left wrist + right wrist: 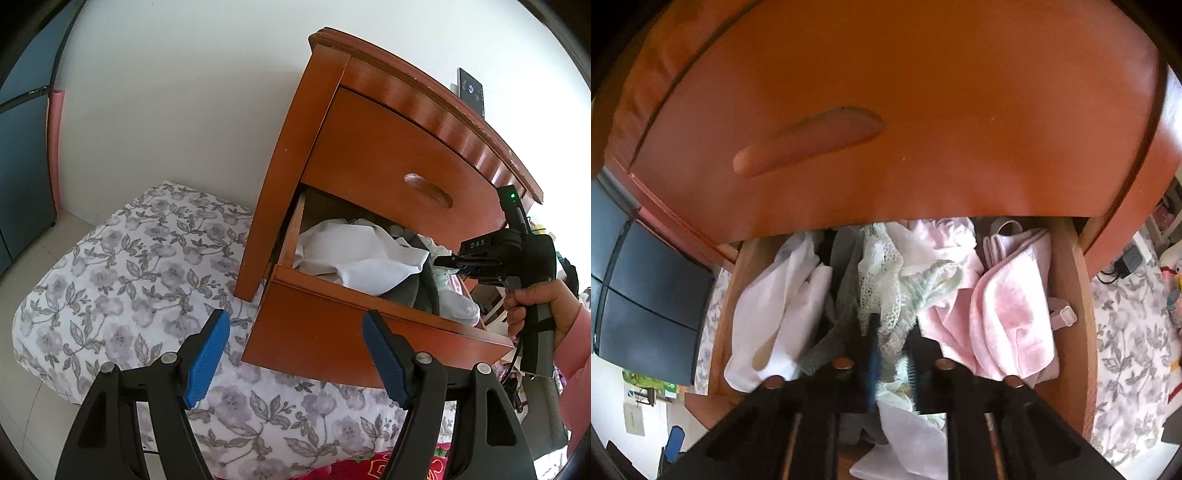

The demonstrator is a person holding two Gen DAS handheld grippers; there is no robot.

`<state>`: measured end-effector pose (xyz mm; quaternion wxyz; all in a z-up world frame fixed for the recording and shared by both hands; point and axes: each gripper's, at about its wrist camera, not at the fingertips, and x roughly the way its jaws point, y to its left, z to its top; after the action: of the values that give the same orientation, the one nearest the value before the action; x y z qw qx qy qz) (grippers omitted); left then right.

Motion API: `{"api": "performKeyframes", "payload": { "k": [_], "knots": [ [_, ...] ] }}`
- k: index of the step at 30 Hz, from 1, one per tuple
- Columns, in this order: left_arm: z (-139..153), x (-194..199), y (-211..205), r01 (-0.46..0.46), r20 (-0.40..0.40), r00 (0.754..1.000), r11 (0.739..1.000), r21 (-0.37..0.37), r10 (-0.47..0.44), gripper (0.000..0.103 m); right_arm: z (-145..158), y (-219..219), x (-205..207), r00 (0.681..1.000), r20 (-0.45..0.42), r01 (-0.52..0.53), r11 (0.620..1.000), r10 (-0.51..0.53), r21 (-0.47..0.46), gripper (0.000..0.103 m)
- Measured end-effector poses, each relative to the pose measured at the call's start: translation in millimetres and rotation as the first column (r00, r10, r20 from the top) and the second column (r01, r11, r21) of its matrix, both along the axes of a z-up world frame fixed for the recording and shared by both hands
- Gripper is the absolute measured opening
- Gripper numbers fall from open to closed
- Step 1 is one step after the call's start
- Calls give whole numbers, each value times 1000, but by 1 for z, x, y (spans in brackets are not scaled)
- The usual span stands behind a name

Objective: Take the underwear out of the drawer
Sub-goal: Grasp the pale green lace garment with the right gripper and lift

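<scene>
Underwear point(892, 295), a pale green and white lace piece, lies among clothes in the open lower drawer point(1067, 295) of a wooden nightstand point(369, 147). Right gripper point(892, 365) points down into the drawer, its blue-padded jaws closed on the lace fabric, which bunches between them. At 3 o'clock of the underwear lies a pink towel point(1008, 302); at 9 o'clock, a white garment point(775, 306) and a grey one point(846, 295). The upper drawer point(886, 110) is shut above them. In the left wrist view, the left gripper point(295, 354) hangs apart from the drawer front, at its 7 o'clock, with jaws open and nothing between them, over a floral bedspread point(129, 277). A hand point(535, 310) in a pink sleeve holds the right gripper at 3 o'clock of the drawer.
</scene>
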<state>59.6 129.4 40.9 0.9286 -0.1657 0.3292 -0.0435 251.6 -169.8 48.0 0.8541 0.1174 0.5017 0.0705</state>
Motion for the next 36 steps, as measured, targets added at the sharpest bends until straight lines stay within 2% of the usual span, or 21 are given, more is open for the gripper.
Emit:
{"api": "performKeyframes", "payload": {
  "k": [11,20,23,30,36],
  "knots": [
    [5,-3,-6,15,3,1000,1000,0,-15,75,27,-18,-24,999,54,-5,995,-1,104,6],
    [12,-7,-15,35,6,999,999,0,-35,75,77,-42,-58,986,166,-35,981,3,189,5],
    [14,-8,-17,39,4,999,999,3,-39,75,103,-51,-71,976,218,-58,976,11,209,5],
    [21,-12,-27,59,10,998,998,22,-59,75,157,-66,-105,937,348,-101,970,19,221,5],
    [29,-15,-36,71,17,997,997,38,-71,75,220,-78,-144,875,483,-143,968,25,207,5]
  ]
}}
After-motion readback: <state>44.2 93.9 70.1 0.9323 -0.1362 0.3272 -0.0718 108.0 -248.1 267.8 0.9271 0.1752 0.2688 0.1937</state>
